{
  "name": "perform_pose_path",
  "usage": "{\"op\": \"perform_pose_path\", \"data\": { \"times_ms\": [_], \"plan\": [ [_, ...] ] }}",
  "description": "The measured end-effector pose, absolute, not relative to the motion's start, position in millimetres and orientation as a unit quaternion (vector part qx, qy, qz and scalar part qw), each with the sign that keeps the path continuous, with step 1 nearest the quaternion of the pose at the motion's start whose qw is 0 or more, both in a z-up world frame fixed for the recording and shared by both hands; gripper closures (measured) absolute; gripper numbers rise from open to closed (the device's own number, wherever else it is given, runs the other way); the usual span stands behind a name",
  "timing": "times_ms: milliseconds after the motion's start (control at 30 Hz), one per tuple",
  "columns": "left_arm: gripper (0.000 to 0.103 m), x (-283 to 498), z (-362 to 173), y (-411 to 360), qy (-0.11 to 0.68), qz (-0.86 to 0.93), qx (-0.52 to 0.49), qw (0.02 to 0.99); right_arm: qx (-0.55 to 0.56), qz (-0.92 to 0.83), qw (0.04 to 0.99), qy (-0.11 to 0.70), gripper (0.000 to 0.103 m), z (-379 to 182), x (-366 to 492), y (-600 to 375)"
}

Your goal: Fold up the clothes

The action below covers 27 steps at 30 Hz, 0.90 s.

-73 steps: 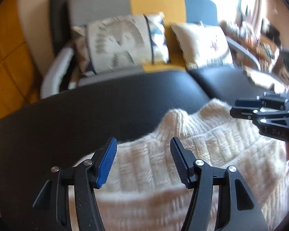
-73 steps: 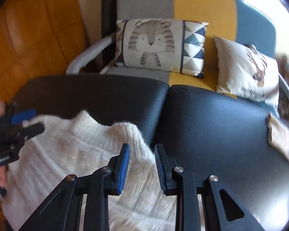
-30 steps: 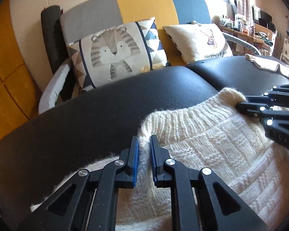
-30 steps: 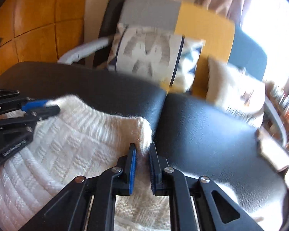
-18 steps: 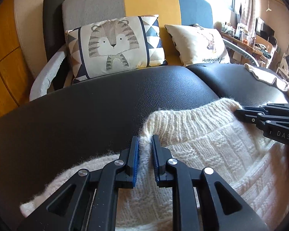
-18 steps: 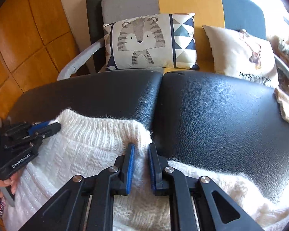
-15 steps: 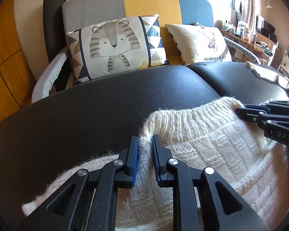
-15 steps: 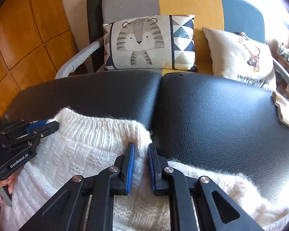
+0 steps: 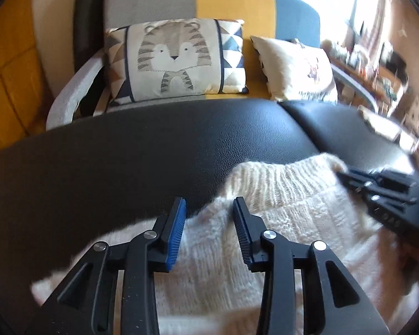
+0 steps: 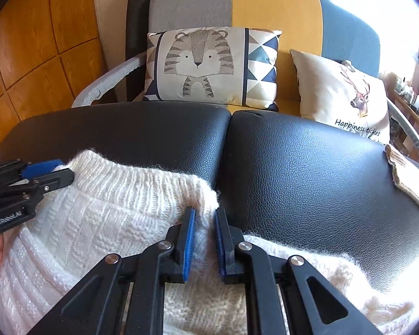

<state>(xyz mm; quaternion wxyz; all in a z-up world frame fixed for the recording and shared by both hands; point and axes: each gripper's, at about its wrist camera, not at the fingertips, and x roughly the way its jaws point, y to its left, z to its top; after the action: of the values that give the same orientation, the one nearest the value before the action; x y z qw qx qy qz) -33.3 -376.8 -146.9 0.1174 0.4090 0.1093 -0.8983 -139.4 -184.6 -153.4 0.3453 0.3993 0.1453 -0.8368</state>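
A cream knitted sweater (image 9: pixel 287 195) (image 10: pixel 103 217) lies on a black leather surface (image 9: pixel 125 162) (image 10: pixel 307 173), its ribbed hem toward the sofa. My left gripper (image 9: pixel 209 209) stands at the hem's left corner with its jaws opening; knit lies between the pads, which no longer press on it. It also shows at the left edge of the right wrist view as the left gripper (image 10: pixel 42 173). My right gripper (image 10: pixel 202 217) is shut on the hem's right corner, wool pinched between the blue pads. In the left wrist view the right gripper (image 9: pixel 377 184) appears blurred at the right.
Behind the black surface stands a grey, yellow and blue sofa (image 10: pixel 276 8) with a tiger cushion (image 10: pixel 209 64) and a deer cushion (image 10: pixel 346 95). A small beige knitted cloth (image 10: pixel 407 178) lies at the surface's right edge. Orange wall panels (image 10: pixel 36 36) are on the left.
My left gripper's jaws have spread apart and let go of the hem corner they were pinching. The right gripper stays closed on its corner. The sweater has barely shifted.
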Motion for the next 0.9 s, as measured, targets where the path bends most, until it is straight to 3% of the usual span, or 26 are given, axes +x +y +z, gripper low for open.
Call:
{"op": "perform_pose_path", "data": {
  "times_ms": [167,333,467,667,900],
  "plan": [
    [0.064,-3.2,-124.0,-372.2,0.125,-0.914,0.347,0.168,0.4,-0.836,0.348,0.14,0.092,-153.8,-140.1,-183.0],
    [0.064,-12.0,-121.6,-333.4,0.093,-0.928,0.342,0.112,0.401,-0.836,0.35,0.134,0.092,-154.1,-140.8,-181.5],
    [0.085,-28.7,-149.8,-324.7,0.084,-0.909,0.396,0.096,0.401,-0.836,0.352,0.131,0.092,-154.2,-141.2,-180.1],
    [0.09,-24.4,-160.3,-354.3,0.178,-0.902,0.385,0.08,0.4,-0.836,0.35,0.135,0.092,-154.3,-140.4,-180.9],
    [0.103,-16.0,-159.4,-360.1,0.191,-0.906,0.363,0.104,0.398,-0.837,0.348,0.138,0.092,-154.3,-139.6,-181.6]
  ]
}}
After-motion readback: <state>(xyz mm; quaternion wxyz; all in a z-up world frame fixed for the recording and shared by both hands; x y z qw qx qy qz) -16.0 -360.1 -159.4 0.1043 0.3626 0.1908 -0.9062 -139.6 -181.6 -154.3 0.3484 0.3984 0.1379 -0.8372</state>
